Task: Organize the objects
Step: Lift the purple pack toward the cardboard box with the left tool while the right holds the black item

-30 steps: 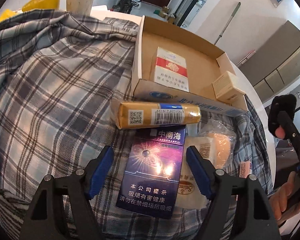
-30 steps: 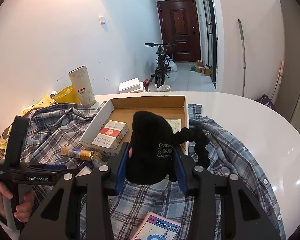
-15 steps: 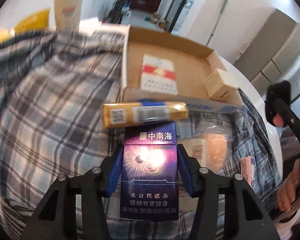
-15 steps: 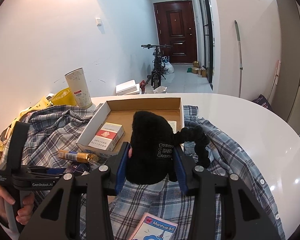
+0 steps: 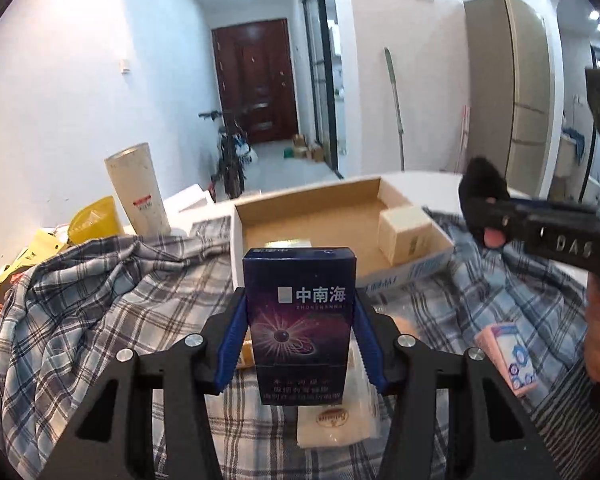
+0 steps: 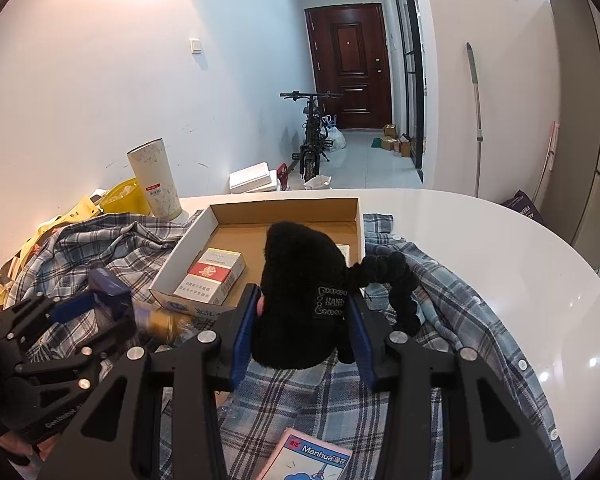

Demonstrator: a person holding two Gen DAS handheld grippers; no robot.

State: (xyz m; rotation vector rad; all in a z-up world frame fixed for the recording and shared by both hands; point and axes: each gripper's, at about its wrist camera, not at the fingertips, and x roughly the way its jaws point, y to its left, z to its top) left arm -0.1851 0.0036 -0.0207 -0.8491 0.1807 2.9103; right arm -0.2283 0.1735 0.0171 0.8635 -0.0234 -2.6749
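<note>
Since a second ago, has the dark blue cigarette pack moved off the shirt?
Yes. The dark blue cigarette pack is now clamped in the left gripper and lifted upright, its top overlapping the cardboard box front wall instead of lying flat below it.

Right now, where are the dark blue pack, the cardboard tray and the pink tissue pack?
dark blue pack point(image 5: 300, 312), left wrist view, front face.
cardboard tray point(image 5: 312, 228), left wrist view, bare floor.
pink tissue pack point(image 6: 312, 458), right wrist view, printed top.

Both cams low over bench point(image 6: 480, 240), close, facing brown door point(image 6: 350, 66) at hall end. Left wrist cam sits left of cardboard box point(image 5: 320, 232); right wrist cam nearer its right. Shared: box, plaid shirt point(image 6: 100, 248), door.
</note>
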